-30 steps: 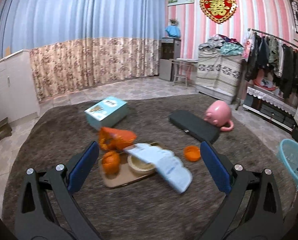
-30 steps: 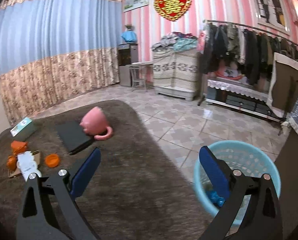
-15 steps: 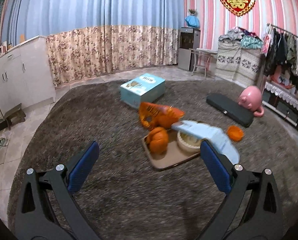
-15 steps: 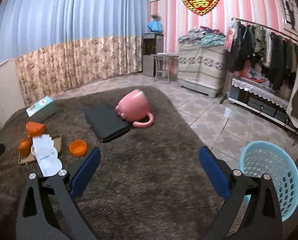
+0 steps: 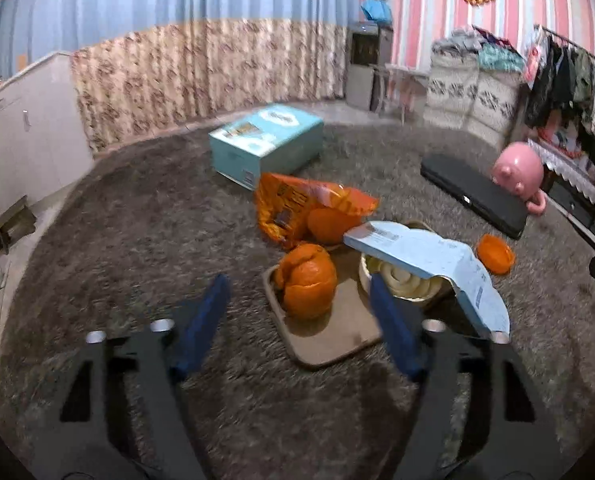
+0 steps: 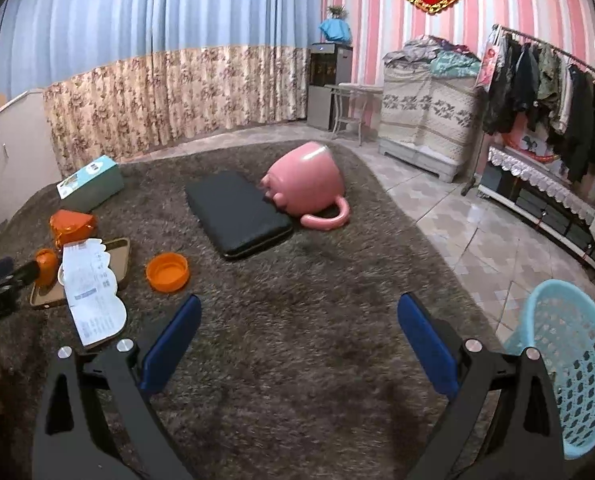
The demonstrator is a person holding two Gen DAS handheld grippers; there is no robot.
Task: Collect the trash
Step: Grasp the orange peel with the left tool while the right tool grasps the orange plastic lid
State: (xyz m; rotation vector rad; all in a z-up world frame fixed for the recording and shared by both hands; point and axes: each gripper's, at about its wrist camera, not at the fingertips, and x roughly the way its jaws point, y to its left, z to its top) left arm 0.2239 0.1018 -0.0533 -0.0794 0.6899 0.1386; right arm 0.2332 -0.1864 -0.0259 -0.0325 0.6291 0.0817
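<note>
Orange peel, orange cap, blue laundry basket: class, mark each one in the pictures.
orange peel (image 5: 307,280), left wrist view, middle of the peel.
orange cap (image 6: 167,272), right wrist view, inside of the cap.
blue laundry basket (image 6: 577,360), right wrist view, inner mesh wall.

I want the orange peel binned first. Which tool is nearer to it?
Left. The left tool hangs open just in front of the orange peel on the tray; the right tool is off to the side, by the basket.
</note>
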